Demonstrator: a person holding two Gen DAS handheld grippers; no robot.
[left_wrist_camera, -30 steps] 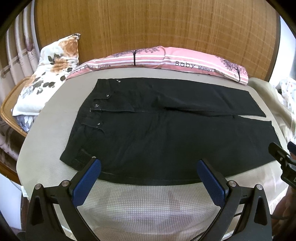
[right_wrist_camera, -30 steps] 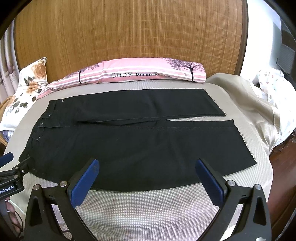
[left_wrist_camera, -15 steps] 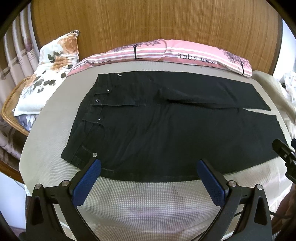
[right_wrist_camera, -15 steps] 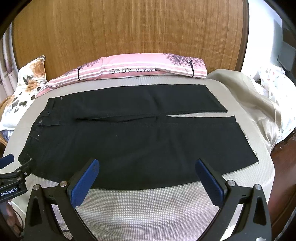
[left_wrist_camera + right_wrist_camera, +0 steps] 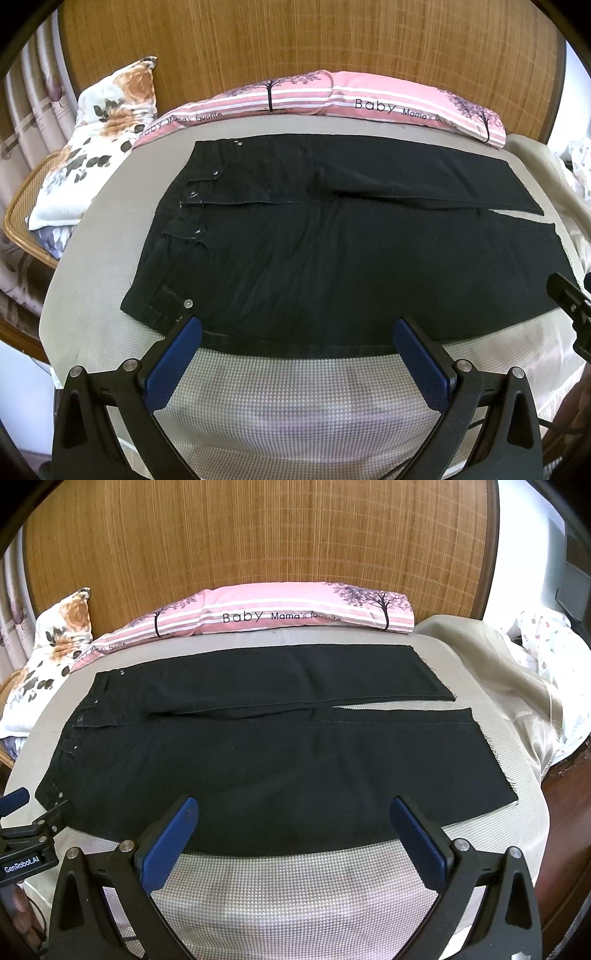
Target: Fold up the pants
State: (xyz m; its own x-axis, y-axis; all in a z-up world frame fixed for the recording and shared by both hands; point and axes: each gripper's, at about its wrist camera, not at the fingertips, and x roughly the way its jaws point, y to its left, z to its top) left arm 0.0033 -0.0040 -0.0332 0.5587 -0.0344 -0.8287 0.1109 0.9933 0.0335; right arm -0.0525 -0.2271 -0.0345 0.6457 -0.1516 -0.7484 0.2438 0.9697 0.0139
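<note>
Black pants (image 5: 332, 251) lie flat on the bed, waistband to the left and both legs running right; they also show in the right wrist view (image 5: 280, 760). My left gripper (image 5: 297, 326) is open and empty, hovering over the near edge of the pants by the waistband corner. My right gripper (image 5: 293, 808) is open and empty over the near edge of the near leg. Each gripper shows at the edge of the other's view.
The bed (image 5: 295, 398) has a grey-white checked cover. A pink striped pillow (image 5: 369, 103) lies along the woven headboard. A floral pillow (image 5: 92, 147) sits at the left. A beige sheet (image 5: 498, 672) is bunched at the right edge.
Both grippers have edged forward and a little lower toward the near edge of the pants. The pants have not moved. Both stay open.
</note>
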